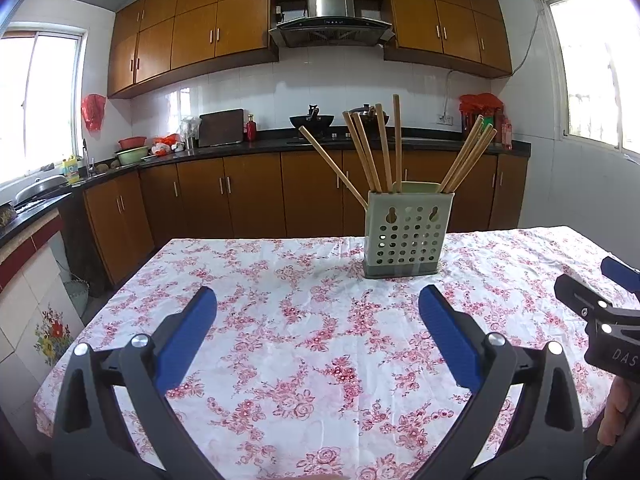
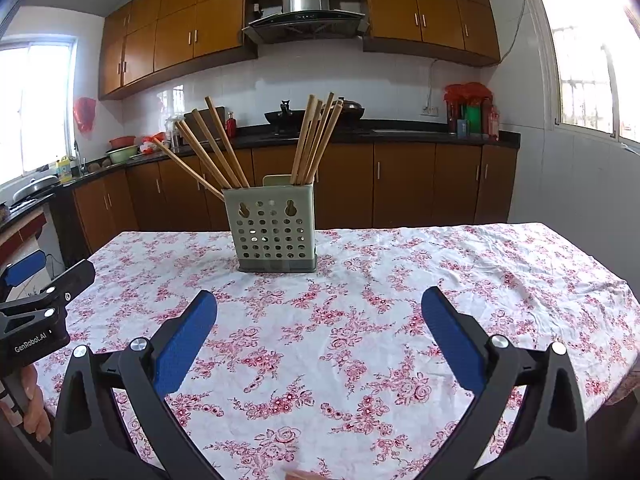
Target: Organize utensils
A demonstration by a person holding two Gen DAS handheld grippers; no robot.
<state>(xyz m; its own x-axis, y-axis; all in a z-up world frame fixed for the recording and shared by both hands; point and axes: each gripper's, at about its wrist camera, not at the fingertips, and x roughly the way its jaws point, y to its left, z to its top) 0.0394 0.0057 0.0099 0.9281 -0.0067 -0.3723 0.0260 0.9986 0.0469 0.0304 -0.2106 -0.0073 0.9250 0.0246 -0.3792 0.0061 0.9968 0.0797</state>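
A pale green perforated utensil holder (image 1: pixel 408 236) (image 2: pixel 276 232) stands upright on the far part of the floral tablecloth (image 1: pixel 304 340) (image 2: pixel 360 320). Several wooden chopsticks (image 1: pixel 372 152) (image 2: pixel 224 148) stand in it, fanned into a left and a right bunch. My left gripper (image 1: pixel 318 308) is open and empty, above the cloth, well short of the holder. My right gripper (image 2: pixel 319 310) is open and empty too, to the right of the left one. Each gripper shows at the edge of the other's view: the right one (image 1: pixel 600 300), the left one (image 2: pixel 44 280).
The table ends just behind the holder; beyond is open floor, then brown kitchen cabinets (image 1: pixel 248 196) and a dark counter with a wok (image 1: pixel 312 121) and bottles. A counter with a sink (image 1: pixel 40 192) runs along the left wall.
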